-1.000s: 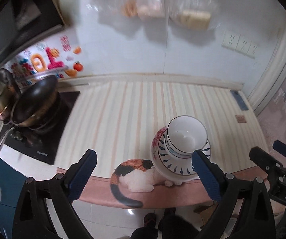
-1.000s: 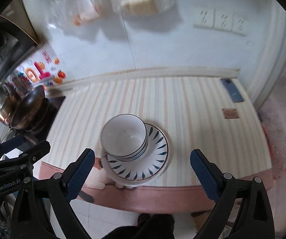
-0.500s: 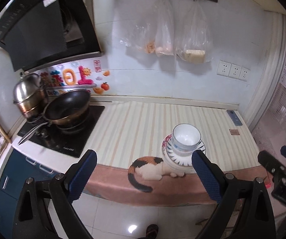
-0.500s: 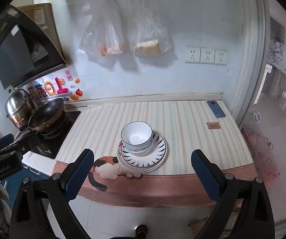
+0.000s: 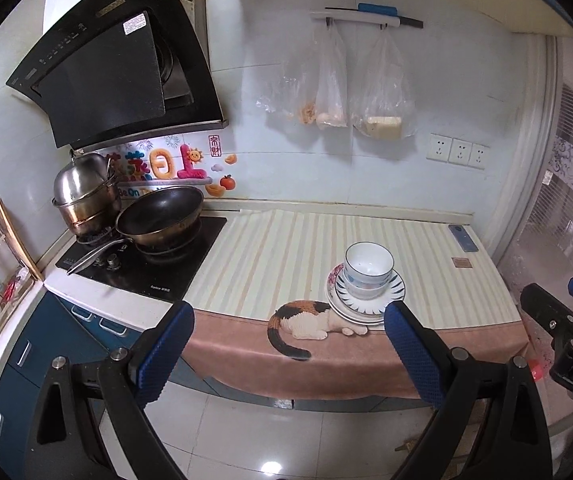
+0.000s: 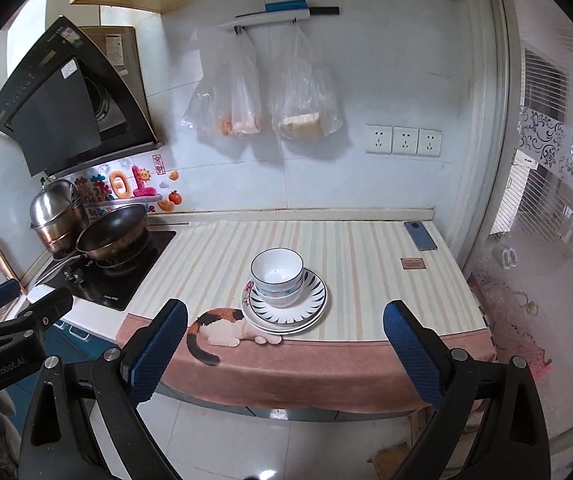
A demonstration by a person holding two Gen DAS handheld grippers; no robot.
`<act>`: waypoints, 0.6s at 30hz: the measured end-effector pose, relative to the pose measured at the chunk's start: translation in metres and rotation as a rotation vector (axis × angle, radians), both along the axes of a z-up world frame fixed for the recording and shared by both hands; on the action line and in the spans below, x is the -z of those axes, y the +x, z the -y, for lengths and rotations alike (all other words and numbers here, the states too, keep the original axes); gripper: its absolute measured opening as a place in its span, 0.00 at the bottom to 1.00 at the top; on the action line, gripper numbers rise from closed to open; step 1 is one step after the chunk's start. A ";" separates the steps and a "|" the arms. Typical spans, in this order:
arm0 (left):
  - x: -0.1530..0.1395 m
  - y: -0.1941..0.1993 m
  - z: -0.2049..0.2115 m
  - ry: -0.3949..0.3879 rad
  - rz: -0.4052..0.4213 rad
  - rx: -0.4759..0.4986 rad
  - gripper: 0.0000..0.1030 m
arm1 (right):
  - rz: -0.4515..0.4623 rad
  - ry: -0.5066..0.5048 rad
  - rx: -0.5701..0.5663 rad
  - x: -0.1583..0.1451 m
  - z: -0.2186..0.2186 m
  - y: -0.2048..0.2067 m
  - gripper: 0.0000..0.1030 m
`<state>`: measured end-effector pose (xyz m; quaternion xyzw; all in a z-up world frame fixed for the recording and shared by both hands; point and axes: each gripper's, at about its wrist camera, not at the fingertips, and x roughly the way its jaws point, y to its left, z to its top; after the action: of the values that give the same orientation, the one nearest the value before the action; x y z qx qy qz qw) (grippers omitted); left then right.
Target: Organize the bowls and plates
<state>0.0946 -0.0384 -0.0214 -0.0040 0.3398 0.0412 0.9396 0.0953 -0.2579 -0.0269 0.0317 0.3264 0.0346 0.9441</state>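
Both grippers have pulled back from the counter since a second ago, so the dishes that filled the lower middle of each view now sit smaller and farther off, with floor tiles showing below. Left gripper (image 5: pixel 288 344) is spread wide and holds nothing; right gripper (image 6: pixel 286 342) is likewise spread wide and empty. At the centre of the right wrist view, stacked bowls (image 6: pixel 277 276) sit on stacked plates (image 6: pixel 310 300), the top plate white with dark blue leaf marks. This pile rests on a striped cloth (image 6: pixel 366 256) near the counter's front edge, just above a printed cat (image 6: pixel 218 328). At middle left, a dark wok (image 6: pixel 112 230) and steel pot (image 6: pixel 56 212) stand on a black cooktop (image 6: pixel 126 280). At middle right, a phone (image 6: pixel 419 235) lies by the wall.
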 end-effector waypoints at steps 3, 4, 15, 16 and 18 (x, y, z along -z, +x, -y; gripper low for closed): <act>-0.002 -0.008 -0.004 0.001 0.010 0.007 0.95 | 0.014 -0.009 0.007 -0.004 -0.004 -0.013 0.98; -0.003 -0.010 -0.005 0.001 0.015 0.007 0.95 | 0.015 -0.006 0.008 -0.005 -0.005 -0.015 0.98; -0.009 -0.020 -0.012 -0.009 0.042 0.024 0.95 | 0.037 -0.008 0.020 -0.014 -0.011 -0.033 0.98; -0.009 -0.021 -0.011 -0.008 0.043 0.027 0.95 | 0.037 -0.009 0.021 -0.015 -0.012 -0.033 0.98; -0.008 -0.022 -0.011 -0.009 0.042 0.034 0.95 | 0.035 -0.007 0.024 -0.013 -0.012 -0.034 0.98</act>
<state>0.0722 -0.0279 -0.0133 -0.0032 0.3201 0.0238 0.9471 0.0614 -0.2462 -0.0138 0.0315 0.3097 0.0227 0.9501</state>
